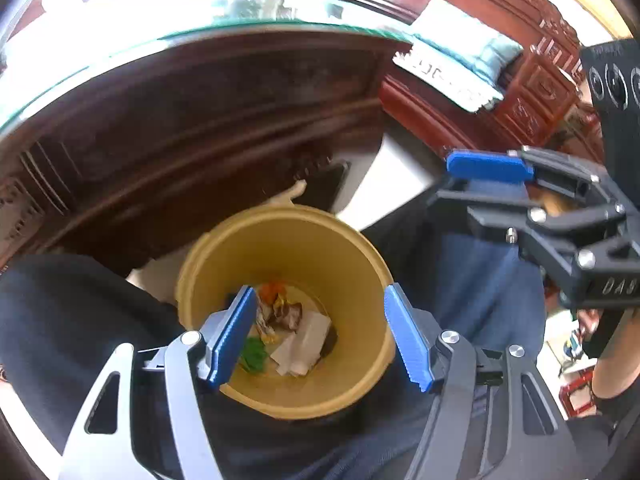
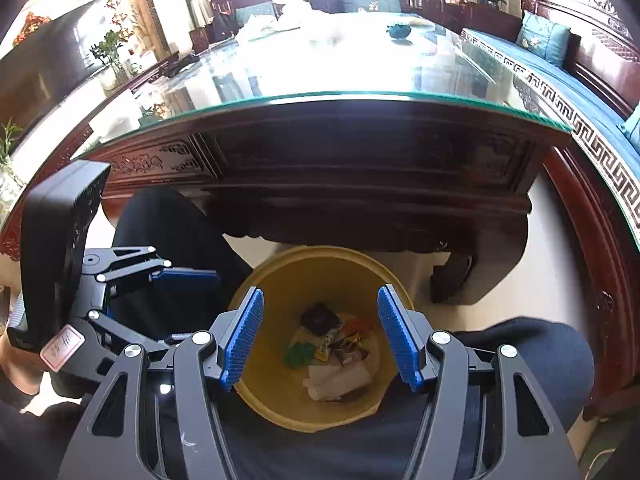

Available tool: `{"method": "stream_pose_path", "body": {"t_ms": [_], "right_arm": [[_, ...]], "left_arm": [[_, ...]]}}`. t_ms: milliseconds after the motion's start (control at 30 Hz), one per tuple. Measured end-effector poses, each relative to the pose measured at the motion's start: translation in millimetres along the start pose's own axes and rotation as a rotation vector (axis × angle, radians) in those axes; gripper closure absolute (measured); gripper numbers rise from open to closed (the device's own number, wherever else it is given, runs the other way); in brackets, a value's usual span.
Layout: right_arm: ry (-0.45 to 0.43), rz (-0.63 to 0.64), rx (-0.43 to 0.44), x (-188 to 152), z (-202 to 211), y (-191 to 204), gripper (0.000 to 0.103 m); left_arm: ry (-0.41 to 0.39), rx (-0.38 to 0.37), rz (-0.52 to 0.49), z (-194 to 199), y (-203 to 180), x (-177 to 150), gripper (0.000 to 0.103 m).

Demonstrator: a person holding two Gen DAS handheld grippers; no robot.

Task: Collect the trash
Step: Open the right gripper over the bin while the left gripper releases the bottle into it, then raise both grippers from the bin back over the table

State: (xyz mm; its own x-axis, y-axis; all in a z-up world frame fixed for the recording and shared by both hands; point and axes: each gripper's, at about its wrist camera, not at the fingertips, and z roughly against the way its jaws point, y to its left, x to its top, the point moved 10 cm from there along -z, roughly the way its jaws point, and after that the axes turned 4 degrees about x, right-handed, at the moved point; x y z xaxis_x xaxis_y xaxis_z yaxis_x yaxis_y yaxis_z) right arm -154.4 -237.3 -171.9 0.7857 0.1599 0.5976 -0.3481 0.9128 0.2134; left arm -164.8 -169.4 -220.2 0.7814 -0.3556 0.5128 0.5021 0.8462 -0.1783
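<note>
Left wrist view: the left gripper (image 1: 322, 334) points steeply down over the yellow bin (image 1: 280, 240), which stands on the floor between the person's knees, just in front of the dark wooden desk (image 1: 200, 120). The bin's open mouth lies directly below and ahead of the fingers (image 1: 236, 334); both blue pads frame its interior. The fingers stand well apart, about mid-range, and nothing is between them or touching them. At the bin's bottom lies the trash (image 1: 288, 328): white paper, a brown wrapper, an orange scrap and a green scrap. The right gripper (image 1: 500, 184) shows at the right edge, level with the bin's far rim and off to its side, over a trouser leg; it appears empty. Right wrist view: the right gripper (image 2: 320, 336) also looks down into the bin (image 2: 280, 280), whose mouth sits centred between its fingers (image 2: 400, 338). These are parted to a moderate width and hold nothing. The trash (image 2: 336, 356) rests loose on the bin floor, well below the pads. The left gripper (image 2: 132, 280) is seen at the left, beside the bin's rim. Judgement: both hands are about equally near the bin and neither carries anything, so any further item must come from elsewhere, probably the glass-topped desk above.
</note>
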Motion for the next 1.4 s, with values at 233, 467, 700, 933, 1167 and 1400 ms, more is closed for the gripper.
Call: {"method": "stream_pose_path", "body": {"t_ms": [233,467,700,933,1167,1400], "right_arm": [[-0.063,0.01,0.004,37.1,8.0,4.0,0.044],[-0.138,0.03,0.008,90.1,16.0,5.2,0.044],[-0.216,0.033,0.02,149.4,15.0,2.7,0.037],[-0.258,0.009,0.003,212.7,-2.1,-20.1,0.029],[-0.266,-0.032,-0.029,261.7,-31.3,-48.9,0.013],[-0.233,-0.094,-0.055,303.2,-73.0,-81.5,0.01]], "left_arm": [[-0.083,0.052,0.032,26.7,25.5,37.8,0.034],[-0.171,0.095,0.031,52.2,48.2,91.6,0.029],[-0.244,0.129,0.042,63.2,70.0,147.5,0.02],[-0.305,0.18,0.086,56.1,110.1,210.7,0.013],[-0.334,0.209,0.196,36.8,164.2,269.4,0.006],[-0.321,0.249,0.241,8.3,211.8,320.4,0.004]]}}
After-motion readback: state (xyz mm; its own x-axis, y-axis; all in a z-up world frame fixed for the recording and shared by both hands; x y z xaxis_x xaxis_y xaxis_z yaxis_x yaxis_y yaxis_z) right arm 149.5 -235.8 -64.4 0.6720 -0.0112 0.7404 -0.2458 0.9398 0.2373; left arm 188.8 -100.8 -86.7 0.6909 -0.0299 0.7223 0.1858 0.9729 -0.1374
